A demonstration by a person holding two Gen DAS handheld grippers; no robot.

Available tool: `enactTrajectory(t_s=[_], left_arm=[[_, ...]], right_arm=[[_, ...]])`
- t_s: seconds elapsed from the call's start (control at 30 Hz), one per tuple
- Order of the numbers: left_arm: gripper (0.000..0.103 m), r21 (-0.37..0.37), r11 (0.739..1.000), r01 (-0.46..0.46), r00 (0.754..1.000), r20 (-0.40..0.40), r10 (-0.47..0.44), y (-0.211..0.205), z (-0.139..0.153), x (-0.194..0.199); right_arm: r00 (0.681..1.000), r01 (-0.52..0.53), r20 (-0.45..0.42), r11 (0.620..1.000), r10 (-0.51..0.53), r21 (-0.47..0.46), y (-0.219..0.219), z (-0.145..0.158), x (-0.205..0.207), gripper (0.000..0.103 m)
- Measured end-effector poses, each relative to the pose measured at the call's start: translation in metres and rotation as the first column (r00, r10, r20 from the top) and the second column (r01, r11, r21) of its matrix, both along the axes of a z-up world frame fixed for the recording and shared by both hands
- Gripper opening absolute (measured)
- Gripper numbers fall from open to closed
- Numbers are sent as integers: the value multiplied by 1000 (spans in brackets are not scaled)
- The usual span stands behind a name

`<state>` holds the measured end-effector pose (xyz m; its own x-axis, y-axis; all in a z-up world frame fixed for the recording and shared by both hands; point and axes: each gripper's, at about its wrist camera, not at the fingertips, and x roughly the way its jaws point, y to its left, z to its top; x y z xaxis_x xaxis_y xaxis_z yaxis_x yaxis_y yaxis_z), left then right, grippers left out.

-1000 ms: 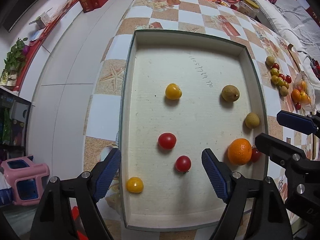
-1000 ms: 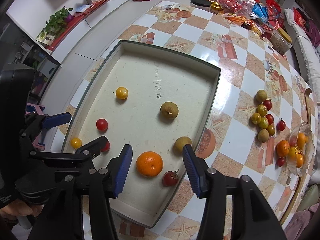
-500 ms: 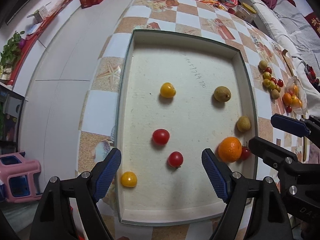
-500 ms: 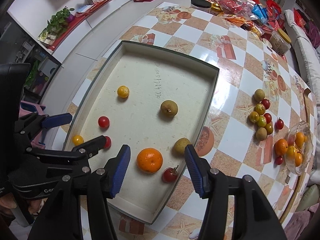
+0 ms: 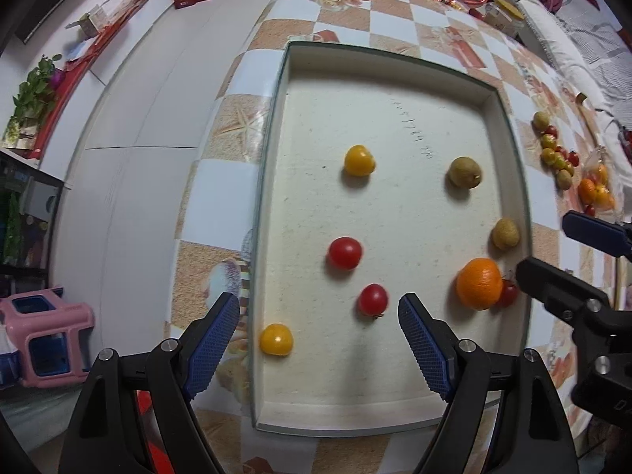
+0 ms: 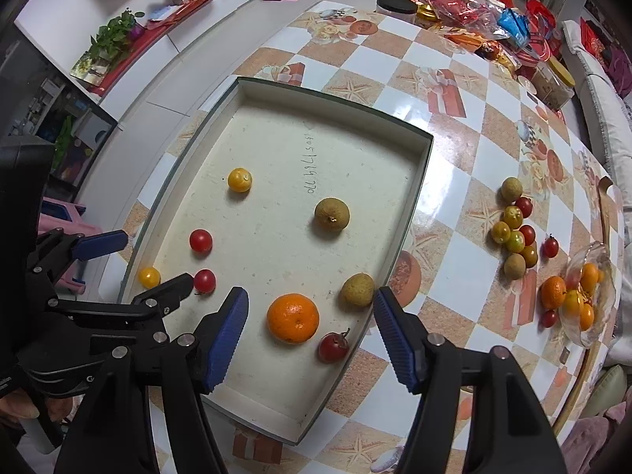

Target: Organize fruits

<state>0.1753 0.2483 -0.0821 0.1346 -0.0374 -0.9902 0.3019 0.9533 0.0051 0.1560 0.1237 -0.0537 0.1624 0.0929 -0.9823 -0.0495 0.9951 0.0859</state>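
A shallow cream tray [image 5: 395, 79] [image 6: 316, 118] lies on the checkered table. It holds an orange [image 5: 478, 283] [image 6: 292, 318], two brown longans [image 5: 465, 172] [image 5: 505, 233], two red tomatoes [image 5: 345, 252] [image 5: 373, 299], a third red one [image 6: 333, 347] beside the orange, and two yellow tomatoes [image 5: 358, 160] [image 5: 276, 339]. My left gripper [image 5: 318, 324] is open and empty above the tray's near edge. My right gripper [image 6: 310, 322] is open and empty, hovering over the orange.
A pile of loose small fruits [image 6: 515, 233] lies on the table right of the tray, beside a glass bowl [image 6: 592, 300] of oranges. Packets and jars [image 6: 474, 12] crowd the far end. A pink stool [image 5: 43, 339] stands on the floor at left.
Both grippers have drawn back and up a little, so the tray and fruits sit slightly farther away. Both stay open; no fruit has moved.
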Motion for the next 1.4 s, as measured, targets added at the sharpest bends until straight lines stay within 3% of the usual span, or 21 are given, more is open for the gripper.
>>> enactTrajectory(t_s=[1.4], left_arm=[[84,14,999,31,999,-28,-31,-5,-8,-2]], right_arm=[[999,-32,3,999,32,-16,-1,0,-2,71]])
